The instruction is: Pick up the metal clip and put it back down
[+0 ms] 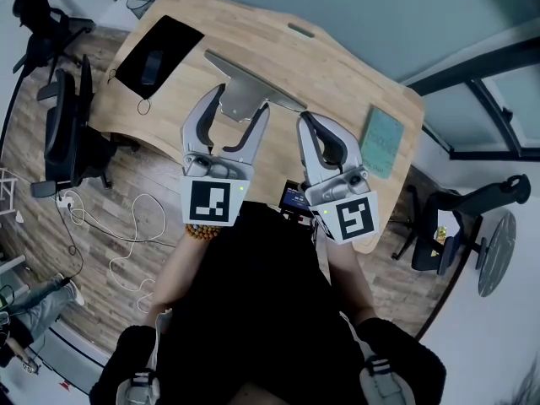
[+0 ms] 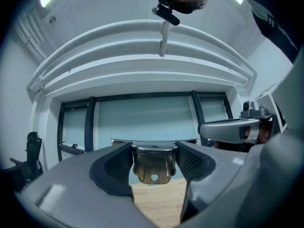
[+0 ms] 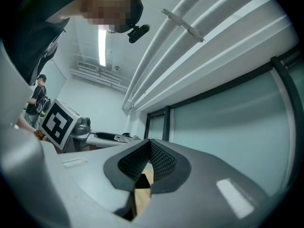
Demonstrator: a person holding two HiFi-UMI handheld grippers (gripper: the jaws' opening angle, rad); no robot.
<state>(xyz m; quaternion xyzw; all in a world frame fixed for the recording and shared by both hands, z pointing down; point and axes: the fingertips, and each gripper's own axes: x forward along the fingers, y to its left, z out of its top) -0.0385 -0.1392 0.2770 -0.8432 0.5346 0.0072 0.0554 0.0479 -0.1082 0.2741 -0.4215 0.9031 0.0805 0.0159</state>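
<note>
The metal clip (image 1: 245,94) is a large silver clamp with a long flat bar, held above the wooden desk (image 1: 337,66). My left gripper (image 1: 243,106) is shut on it, one finger on each side of its handle. In the left gripper view the clip (image 2: 153,167) sits between the dark pads (image 2: 114,167), its tab with a small hole pointing down. My right gripper (image 1: 307,123) hovers just right of the clip, shut with nothing in it. In the right gripper view its ribbed pads (image 3: 161,161) meet at the tips.
A black mat (image 1: 158,56) with a mouse lies at the desk's left end. A green notebook (image 1: 382,142) lies at the right end. Office chairs (image 1: 67,129) stand left of the desk, another (image 1: 460,222) to the right. White cables (image 1: 126,234) trail on the floor.
</note>
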